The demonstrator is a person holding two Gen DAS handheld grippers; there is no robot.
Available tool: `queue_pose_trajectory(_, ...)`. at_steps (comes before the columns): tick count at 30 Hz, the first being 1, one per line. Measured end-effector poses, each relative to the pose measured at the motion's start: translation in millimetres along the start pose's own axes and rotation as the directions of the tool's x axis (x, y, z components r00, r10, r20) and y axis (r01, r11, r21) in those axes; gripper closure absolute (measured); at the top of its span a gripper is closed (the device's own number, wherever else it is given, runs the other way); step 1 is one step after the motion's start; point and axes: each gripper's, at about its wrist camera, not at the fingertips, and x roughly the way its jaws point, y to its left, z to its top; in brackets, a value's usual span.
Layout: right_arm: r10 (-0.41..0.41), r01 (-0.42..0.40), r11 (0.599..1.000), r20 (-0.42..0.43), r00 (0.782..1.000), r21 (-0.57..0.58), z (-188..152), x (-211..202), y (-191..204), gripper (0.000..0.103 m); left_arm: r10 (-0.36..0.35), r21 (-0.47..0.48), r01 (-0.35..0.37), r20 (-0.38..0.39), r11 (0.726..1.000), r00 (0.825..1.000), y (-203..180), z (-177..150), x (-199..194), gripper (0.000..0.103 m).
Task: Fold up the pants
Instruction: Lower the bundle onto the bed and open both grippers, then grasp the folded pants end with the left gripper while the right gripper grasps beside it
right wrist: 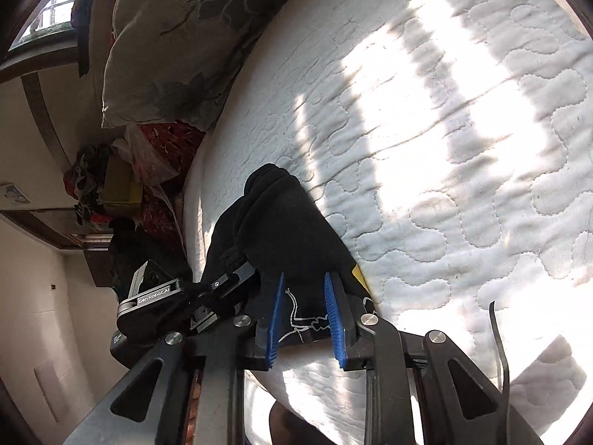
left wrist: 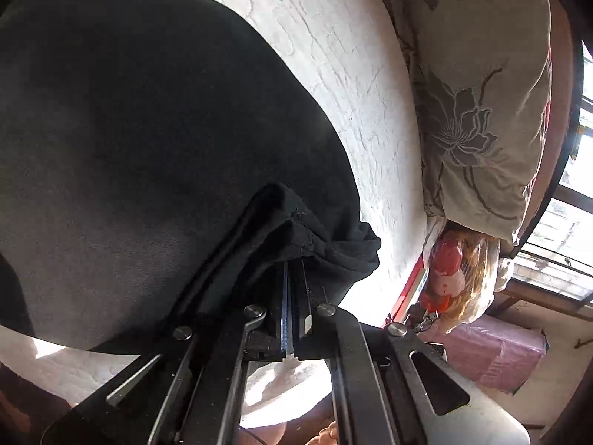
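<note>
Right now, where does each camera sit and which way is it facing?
Left wrist: behind the left claw, looking along shut fingers pinching the black pants over the white quilted mattress.
Right wrist: behind the right claw, blue pads apart around the pants; the left claw shows too.
Shared: pants, mattress, floral pillow.

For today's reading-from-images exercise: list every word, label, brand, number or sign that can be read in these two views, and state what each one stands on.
"GenRobot.AI": white lettering on the black body of the left gripper, seen in the right wrist view.
White line design on the black fabric pants, between the blue pads of the right gripper: not readable as words.
Left wrist view: no readable text on the pants, the white quilted mattress or the floral grey pillow.
</note>
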Motion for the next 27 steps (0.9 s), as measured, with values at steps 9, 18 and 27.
queue_pose_trajectory(9,-0.090,0.109,0.973,0.103,0.991,-0.201,-41.9,-18.3,61.4,0.064,0.165,0.131,-0.192,0.190,0.973,0.968,38.3,17.6,-133.6,0.075)
queue_pose_trajectory(18,-0.184,0.199,0.948,0.082,0.980,-0.248,-75.1,30.9,89.8,0.060,0.270,0.197,-0.315,0.224,0.928,0.936,86.6,26.0,-189.7,0.061)
queue_pose_trajectory(27,-0.340,0.366,0.776,0.146,0.929,-0.513,-110.5,60.8,126.4,0.034,0.212,0.297,-0.236,0.112,0.925,0.971,60.8,6.7,-145.6,0.061)
